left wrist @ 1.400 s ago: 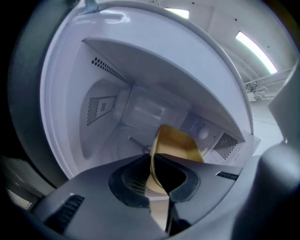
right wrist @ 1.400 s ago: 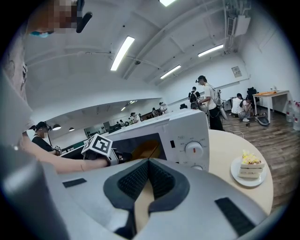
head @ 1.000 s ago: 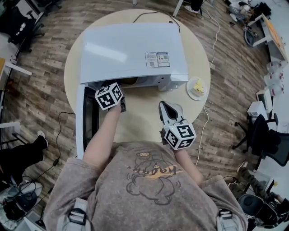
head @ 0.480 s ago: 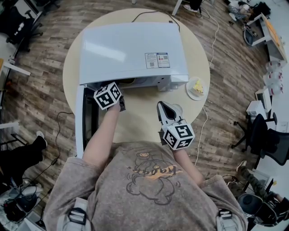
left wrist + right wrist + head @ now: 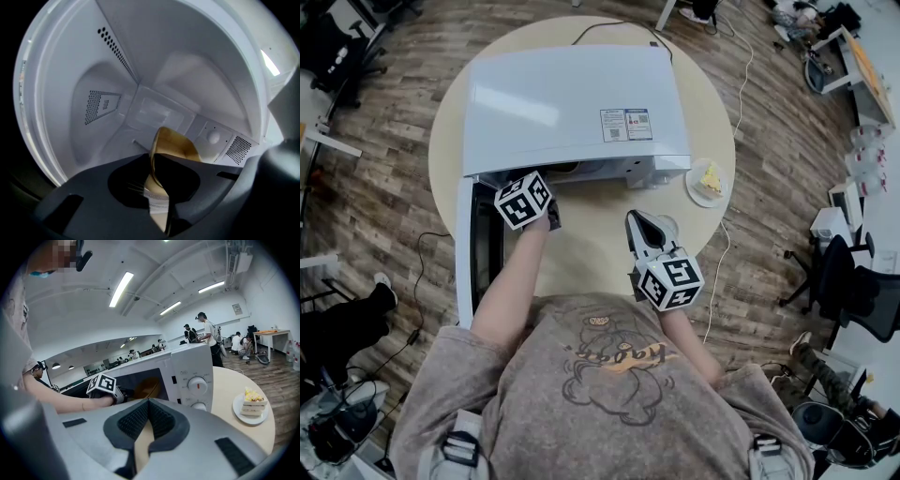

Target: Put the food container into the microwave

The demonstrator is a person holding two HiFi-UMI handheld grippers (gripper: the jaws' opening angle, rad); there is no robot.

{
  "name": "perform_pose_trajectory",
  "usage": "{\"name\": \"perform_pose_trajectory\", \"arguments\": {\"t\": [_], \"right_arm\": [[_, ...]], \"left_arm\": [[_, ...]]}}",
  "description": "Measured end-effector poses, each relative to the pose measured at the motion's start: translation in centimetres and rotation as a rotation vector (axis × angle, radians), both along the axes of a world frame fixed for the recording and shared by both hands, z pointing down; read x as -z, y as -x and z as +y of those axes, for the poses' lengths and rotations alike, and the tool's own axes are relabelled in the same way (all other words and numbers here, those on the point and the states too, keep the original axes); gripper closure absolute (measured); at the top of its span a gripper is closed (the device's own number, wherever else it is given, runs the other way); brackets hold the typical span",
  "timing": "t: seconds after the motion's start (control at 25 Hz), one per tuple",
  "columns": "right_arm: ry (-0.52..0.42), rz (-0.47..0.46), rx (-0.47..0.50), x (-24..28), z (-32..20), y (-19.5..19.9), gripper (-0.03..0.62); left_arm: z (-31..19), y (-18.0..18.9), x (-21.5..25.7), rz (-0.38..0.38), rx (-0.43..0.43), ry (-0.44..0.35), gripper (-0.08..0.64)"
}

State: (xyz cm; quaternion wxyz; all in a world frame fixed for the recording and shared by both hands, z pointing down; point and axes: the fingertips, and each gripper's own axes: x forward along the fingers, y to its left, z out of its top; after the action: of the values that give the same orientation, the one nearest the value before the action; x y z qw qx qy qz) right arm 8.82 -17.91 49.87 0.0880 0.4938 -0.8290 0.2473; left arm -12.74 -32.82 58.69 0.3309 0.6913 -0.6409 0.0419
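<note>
Little has changed in the last second: the left gripper has edged slightly left at the mouth of the microwave, and the right gripper has barely shifted. The microwave door hangs open at the left of the round table. The left gripper reaches into the white cavity, its jaws clamped on the rim of the tan food container, which is already inside. Whether the container rests on the cavity floor cannot be told. The placing step appears nearly done. The next move likely calls for setting the container down, parting the jaws and drawing back without dragging it along. To the right, the right gripper hovers over the near table, jaws together on nothing. A plate of cake sits at the table's right edge.
</note>
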Motion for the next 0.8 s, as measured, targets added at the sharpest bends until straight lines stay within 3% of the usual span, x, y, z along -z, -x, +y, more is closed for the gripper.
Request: {"name": "perform_pose_trajectory", "arguments": {"t": [0.8], "right_arm": [[0.017, 0.021, 0.003, -0.20, 0.68, 0.53, 0.592]], "left_arm": [[-0.78, 0.19, 0.38, 0.035, 0.003, -0.072, 0.505]]}}
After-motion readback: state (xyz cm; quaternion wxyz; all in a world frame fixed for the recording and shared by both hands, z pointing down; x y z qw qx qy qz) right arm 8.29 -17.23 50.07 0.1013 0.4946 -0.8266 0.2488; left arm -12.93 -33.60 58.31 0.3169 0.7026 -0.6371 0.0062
